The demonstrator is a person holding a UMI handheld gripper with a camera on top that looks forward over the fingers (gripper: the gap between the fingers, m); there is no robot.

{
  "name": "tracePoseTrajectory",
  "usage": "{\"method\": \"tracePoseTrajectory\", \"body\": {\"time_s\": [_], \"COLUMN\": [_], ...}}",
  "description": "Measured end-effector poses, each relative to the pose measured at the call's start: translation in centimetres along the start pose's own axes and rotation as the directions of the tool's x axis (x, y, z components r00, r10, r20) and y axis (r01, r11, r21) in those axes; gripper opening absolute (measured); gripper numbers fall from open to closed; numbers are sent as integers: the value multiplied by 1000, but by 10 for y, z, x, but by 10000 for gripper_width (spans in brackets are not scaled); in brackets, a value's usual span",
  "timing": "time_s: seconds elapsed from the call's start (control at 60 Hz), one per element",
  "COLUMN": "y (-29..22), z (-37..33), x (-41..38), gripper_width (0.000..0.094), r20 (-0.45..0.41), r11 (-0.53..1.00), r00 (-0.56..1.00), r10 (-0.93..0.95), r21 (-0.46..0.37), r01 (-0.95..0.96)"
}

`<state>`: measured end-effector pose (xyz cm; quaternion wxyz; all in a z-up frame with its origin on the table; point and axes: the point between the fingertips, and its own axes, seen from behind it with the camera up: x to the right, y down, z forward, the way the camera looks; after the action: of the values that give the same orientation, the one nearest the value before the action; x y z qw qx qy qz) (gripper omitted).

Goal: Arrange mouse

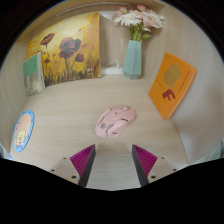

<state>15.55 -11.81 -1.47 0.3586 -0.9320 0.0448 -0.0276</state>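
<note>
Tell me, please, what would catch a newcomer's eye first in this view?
Most likely the pink mouse, lying alone on the pale table just ahead of the open gripper. Behind it, a flower painting leans on the wall beside a teal vase of pale flowers. An orange card stands on the vase's other side.

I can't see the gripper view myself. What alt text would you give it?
A pink mouse lies on a pale table, just ahead of the open fingers of a hand-held gripper, which touch nothing. Beyond it stand a flower painting, a teal vase of flowers and an orange card against the wall.
</note>
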Motion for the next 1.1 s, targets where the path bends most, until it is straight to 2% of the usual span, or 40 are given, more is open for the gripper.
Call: {"method": "tracePoseTrajectory", "body": {"time_s": [0.283, 0.55, 0.617, 0.667, 0.917, 0.983, 1.1], "y": [-64, -92, -94, -95, -95, -117, -180], "z": [59, 84, 85, 86, 76, 57, 1], "x": [-9, -27, -30, -32, -42, -52, -91], "gripper_width": [725, 699, 642, 530, 390, 374, 374], "r20": [46, 69, 60, 64, 5, -17, -28], "r11": [1000, 995, 995, 995, 994, 996, 996], "r00": [999, 994, 994, 994, 997, 997, 999], "r10": [-17, -87, -87, -92, -80, -72, -30], "r21": [-22, -44, -43, -38, -76, -44, 78], "r01": [18, 90, 90, 94, 80, 71, 32]}}
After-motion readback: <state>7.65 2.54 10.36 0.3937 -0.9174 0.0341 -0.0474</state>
